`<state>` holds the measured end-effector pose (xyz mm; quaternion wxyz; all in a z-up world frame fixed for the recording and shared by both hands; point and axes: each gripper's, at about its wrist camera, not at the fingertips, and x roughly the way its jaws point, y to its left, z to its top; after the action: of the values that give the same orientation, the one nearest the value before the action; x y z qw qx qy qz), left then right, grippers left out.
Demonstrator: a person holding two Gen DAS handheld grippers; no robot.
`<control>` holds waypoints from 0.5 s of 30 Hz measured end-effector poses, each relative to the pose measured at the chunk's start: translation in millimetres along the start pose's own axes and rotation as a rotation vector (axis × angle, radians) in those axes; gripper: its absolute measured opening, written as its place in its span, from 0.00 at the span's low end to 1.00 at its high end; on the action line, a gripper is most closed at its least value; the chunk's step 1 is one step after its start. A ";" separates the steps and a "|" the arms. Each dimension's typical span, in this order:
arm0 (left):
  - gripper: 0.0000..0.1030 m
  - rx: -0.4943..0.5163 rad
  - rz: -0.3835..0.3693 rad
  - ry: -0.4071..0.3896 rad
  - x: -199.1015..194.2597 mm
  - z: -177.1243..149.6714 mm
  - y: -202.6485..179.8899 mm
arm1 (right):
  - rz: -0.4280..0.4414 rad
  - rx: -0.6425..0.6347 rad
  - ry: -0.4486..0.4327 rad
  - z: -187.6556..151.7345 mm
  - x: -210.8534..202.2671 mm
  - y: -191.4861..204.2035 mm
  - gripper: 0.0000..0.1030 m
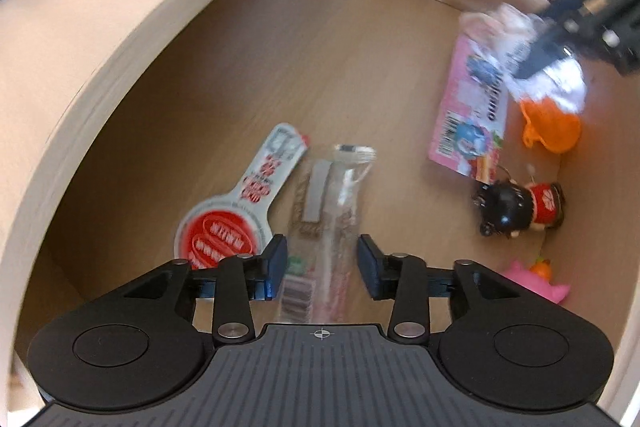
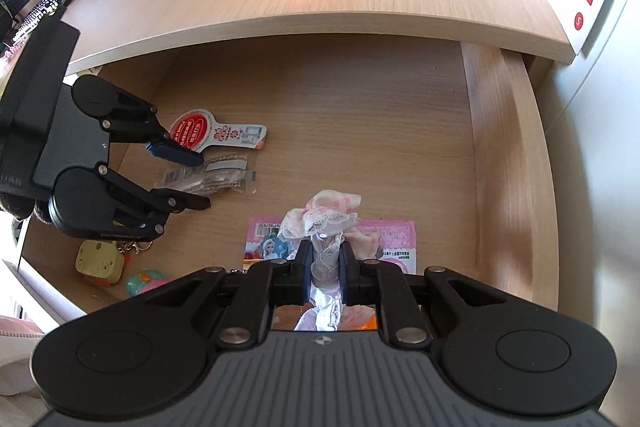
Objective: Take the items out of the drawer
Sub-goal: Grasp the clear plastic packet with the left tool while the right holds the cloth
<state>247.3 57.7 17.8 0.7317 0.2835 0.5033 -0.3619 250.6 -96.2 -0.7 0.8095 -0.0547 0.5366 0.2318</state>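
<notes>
Right tongs clamped on soft, light doll dress. Left tongs apart astride slippery, crinkly clear packet; mid-packet pinch judged best.

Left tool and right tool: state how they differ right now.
The left tool stands open over a clear plastic packet without pressing it; the right tool is shut on a pink lacy cloth. The left's packet lies flat in the drawer; the right's cloth bunches upward. Both point down into it.

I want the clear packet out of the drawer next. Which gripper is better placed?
Left. The left gripper is open right over the clear packet; the right gripper is shut on frilly cloth.
</notes>
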 end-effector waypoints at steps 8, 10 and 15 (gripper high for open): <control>0.47 -0.140 0.011 0.001 -0.3 9.7 13.1 | 0.005 -0.018 0.011 -6.3 3.4 6.9 0.12; 0.41 -0.170 0.022 0.013 -3.1 11.5 14.5 | 0.007 -0.019 0.015 -8.0 3.2 10.4 0.12; 0.31 -0.205 -0.012 0.030 -8.1 0.2 19.7 | -0.013 -0.044 0.006 -11.7 -6.9 21.1 0.12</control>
<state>261.6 70.9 26.5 0.7471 0.2093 0.5501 -0.3087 229.4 -83.7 3.9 0.8079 -0.0767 0.5335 0.2383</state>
